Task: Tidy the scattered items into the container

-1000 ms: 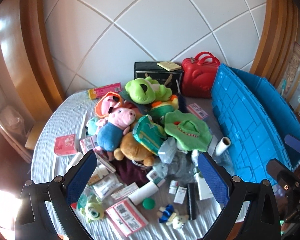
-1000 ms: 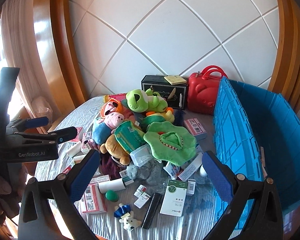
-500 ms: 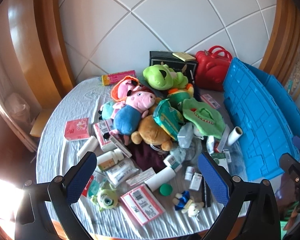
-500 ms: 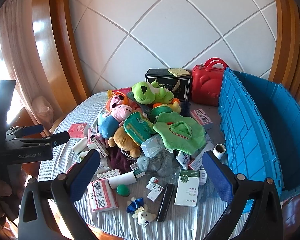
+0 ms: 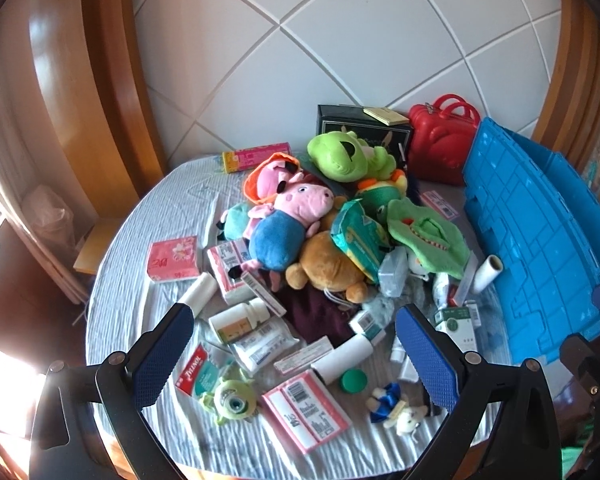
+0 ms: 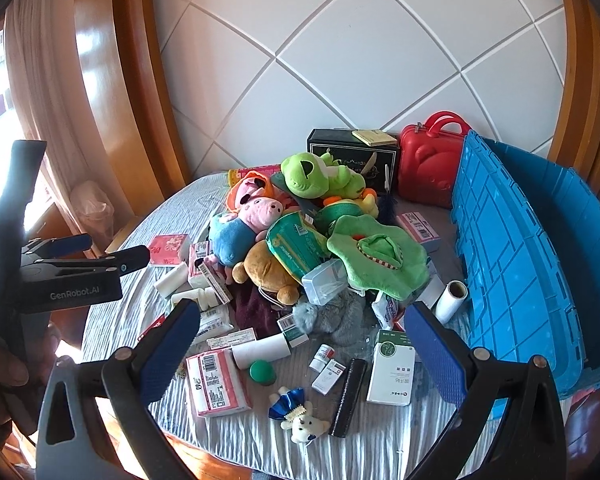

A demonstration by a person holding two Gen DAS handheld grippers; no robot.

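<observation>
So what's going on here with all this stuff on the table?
A person holds a two-finger gripper in each hand over a cluttered table. Both the left gripper and the right gripper are open and empty. Plush toys such as the pink pig, boxes and bottles still lie in a heap, and the blue crate beside them awaits them.

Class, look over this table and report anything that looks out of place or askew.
Toys and boxes lie heaped on the table rather than in the blue container. Its wall facing the heap tilts outward, not upright. Both grippers, left and right, are open and empty.
</observation>
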